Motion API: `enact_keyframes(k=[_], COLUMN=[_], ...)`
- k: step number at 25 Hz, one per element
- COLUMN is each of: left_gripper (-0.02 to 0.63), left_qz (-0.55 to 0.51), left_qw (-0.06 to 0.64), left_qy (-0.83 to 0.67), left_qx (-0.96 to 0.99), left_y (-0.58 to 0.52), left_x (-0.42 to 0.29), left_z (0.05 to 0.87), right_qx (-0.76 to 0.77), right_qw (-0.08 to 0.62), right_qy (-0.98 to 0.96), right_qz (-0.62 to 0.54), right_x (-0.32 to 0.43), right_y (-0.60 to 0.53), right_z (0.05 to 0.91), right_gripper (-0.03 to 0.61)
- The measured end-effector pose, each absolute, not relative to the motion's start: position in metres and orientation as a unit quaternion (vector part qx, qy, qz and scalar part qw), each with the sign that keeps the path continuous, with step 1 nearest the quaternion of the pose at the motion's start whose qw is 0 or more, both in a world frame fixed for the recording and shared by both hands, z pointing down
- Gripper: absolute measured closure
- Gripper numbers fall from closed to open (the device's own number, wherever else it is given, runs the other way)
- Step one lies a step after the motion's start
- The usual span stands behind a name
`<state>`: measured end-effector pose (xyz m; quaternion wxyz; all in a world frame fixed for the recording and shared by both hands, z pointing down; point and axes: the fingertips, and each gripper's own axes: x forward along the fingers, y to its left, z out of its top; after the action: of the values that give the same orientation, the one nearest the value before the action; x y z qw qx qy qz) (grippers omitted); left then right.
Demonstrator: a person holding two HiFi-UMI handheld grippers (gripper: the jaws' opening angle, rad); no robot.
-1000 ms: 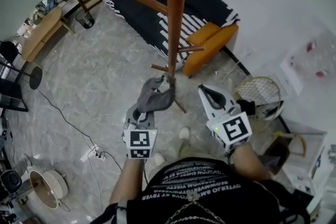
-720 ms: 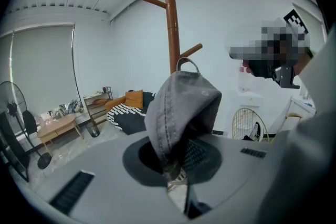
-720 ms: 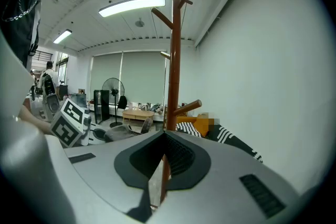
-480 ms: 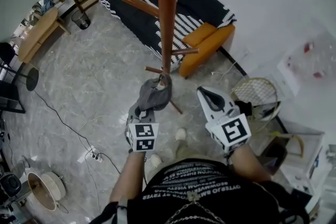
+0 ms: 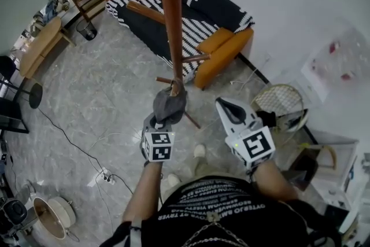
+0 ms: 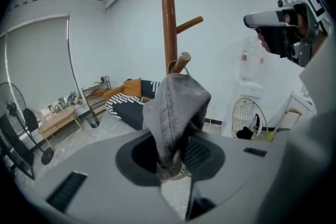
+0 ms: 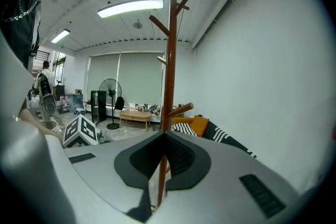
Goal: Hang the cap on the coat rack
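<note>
Grey cap point(image 5: 169, 104) now bunched against the coat rack point(image 5: 171, 20) pole, nearer than a second ago, my left gripper point(image 5: 163, 120) just beneath, left gripper view, jaws opening, cap between them, draped on a peg point(image 6: 181, 62), right gripper view, my right gripper point(image 7: 161, 139) pressed together, empty.

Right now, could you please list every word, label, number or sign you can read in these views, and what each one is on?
Black shirt: rows of white lettering, upside down, too blurred to read.
Left marker cube and right marker cube: black-and-white square patterns, no letters.
Cap: no label visible.
Nothing else is legible.
</note>
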<state>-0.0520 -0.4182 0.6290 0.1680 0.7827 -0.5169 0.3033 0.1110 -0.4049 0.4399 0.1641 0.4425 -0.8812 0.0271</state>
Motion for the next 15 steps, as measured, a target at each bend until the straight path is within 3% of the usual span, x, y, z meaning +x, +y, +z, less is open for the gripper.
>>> enact_keyframes(k=[7, 15], left_gripper=[0.462, 0.455], left_qz=[0.316, 0.28], left_qw=[0.186, 0.157], left_qy=[-0.488, -0.497], left_qx=[0.792, 0.806], left_y=[-0.396, -0.38], left_x=[-0.043, -0.055], left_z=[0.636, 0.595], right_qx=[0.444, 0.443], right_qw=[0.156, 0.146], right_qy=[-0.882, -0.884], right_qz=[0.023, 0.015], right_x=[0.106, 0.091], right_y=[-0.39, -0.367], right_z=[0.43, 0.419], right_gripper=[0.575, 0.575])
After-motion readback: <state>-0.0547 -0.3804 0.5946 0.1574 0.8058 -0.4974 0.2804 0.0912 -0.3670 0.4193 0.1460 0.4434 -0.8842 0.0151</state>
